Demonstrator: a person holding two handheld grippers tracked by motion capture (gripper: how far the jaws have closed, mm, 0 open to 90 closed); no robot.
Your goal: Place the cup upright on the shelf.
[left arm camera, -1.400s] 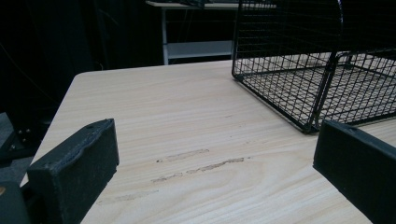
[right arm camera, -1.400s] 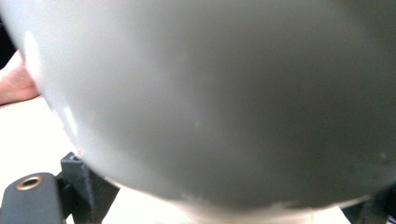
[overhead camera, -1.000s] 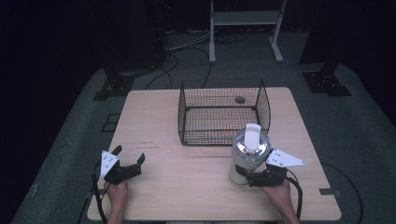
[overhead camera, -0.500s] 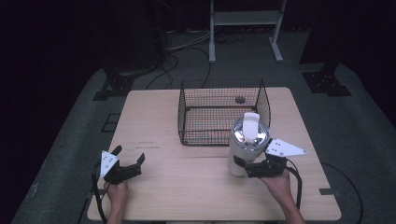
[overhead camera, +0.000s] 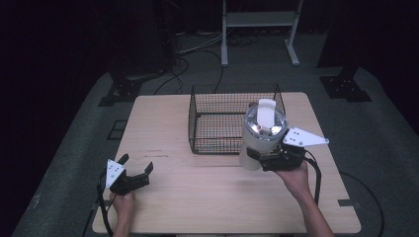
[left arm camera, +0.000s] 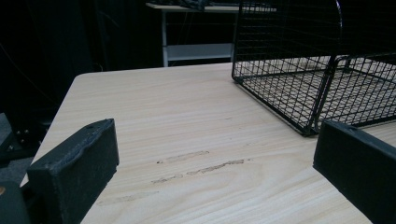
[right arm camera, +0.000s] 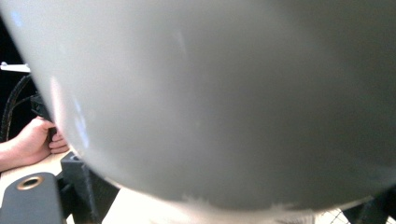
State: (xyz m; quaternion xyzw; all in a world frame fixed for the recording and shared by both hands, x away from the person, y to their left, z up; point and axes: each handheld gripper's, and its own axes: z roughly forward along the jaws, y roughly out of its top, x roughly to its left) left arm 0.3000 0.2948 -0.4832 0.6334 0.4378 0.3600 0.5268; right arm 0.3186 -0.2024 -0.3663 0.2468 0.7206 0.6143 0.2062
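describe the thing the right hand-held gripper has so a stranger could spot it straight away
On the light wooden table, look at the near right corner of the black wire basket. There the right hand-held gripper holds a tall white canister. Its shiny round top with an upright white flap sets it apart from everything else.
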